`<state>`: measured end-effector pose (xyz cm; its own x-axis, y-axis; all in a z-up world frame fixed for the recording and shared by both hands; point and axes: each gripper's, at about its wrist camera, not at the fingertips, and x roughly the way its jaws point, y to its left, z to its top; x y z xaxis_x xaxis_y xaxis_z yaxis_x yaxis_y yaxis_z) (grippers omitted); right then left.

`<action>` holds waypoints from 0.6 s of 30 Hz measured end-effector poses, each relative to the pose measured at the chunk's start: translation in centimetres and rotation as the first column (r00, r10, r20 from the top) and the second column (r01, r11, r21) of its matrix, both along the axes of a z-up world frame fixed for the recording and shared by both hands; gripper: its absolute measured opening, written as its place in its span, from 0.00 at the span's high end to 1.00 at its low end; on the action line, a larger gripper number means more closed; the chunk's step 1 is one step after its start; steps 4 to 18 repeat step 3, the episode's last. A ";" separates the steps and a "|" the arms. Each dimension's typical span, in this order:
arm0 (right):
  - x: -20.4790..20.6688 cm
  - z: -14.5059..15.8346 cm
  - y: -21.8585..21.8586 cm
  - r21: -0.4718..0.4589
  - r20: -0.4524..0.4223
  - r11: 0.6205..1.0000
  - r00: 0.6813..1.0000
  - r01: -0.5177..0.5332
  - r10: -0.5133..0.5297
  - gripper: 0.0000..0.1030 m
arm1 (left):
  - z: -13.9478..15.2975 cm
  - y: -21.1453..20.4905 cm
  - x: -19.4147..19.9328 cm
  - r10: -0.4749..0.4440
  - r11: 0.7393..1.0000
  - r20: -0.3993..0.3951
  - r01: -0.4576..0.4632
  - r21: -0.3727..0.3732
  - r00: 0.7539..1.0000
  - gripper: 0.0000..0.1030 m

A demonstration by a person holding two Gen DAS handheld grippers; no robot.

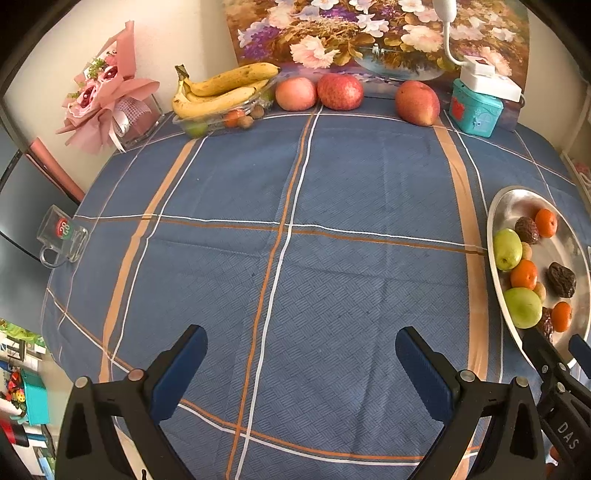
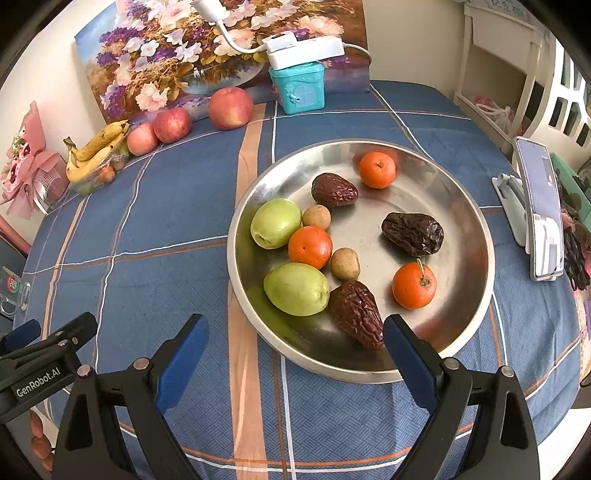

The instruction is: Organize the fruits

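A round steel plate (image 2: 454, 325) on the blue checked tablecloth holds two green fruits (image 2: 275, 222), three small oranges (image 2: 309, 246), three wrinkled brown dates (image 2: 413, 233) and two small tan fruits (image 2: 345, 263). My right gripper (image 2: 295, 339) hovers open over the plate's near rim, empty, one finger (image 2: 408, 354) beside a date (image 2: 356, 314). The left gripper (image 1: 301, 360) is open above bare cloth, left of the plate (image 1: 517, 199). At the back lie three red apples (image 1: 340, 91) and a clear tray of bananas (image 1: 221, 90).
A flower painting (image 1: 369, 33) leans against the back wall, a teal box (image 1: 474, 109) with a white power strip beside it. A pink bouquet (image 1: 107, 92) stands at back left, a glass mug (image 1: 62, 236) at the left edge, a phone on a stand (image 2: 539, 210) at right.
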<state>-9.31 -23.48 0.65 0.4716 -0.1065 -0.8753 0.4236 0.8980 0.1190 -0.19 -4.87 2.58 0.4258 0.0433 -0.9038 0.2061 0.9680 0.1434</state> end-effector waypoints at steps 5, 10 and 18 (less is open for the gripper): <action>0.0 0.0 0.0 0.000 0.000 1.000 1.000 -0.001 0.001 0.08 | 0.1 0.0 0.0 -0.005 1.000 0.003 0.005 -0.001 1.000 0.00; 0.0 0.0 0.0 0.000 0.000 1.000 1.000 -0.001 0.001 0.08 | 0.1 0.0 0.0 -0.005 1.000 0.003 0.005 -0.001 1.000 0.00; 0.0 0.0 0.0 0.000 0.000 1.000 1.000 -0.001 0.001 0.08 | 0.1 0.0 0.0 -0.005 1.000 0.003 0.005 -0.001 1.000 0.00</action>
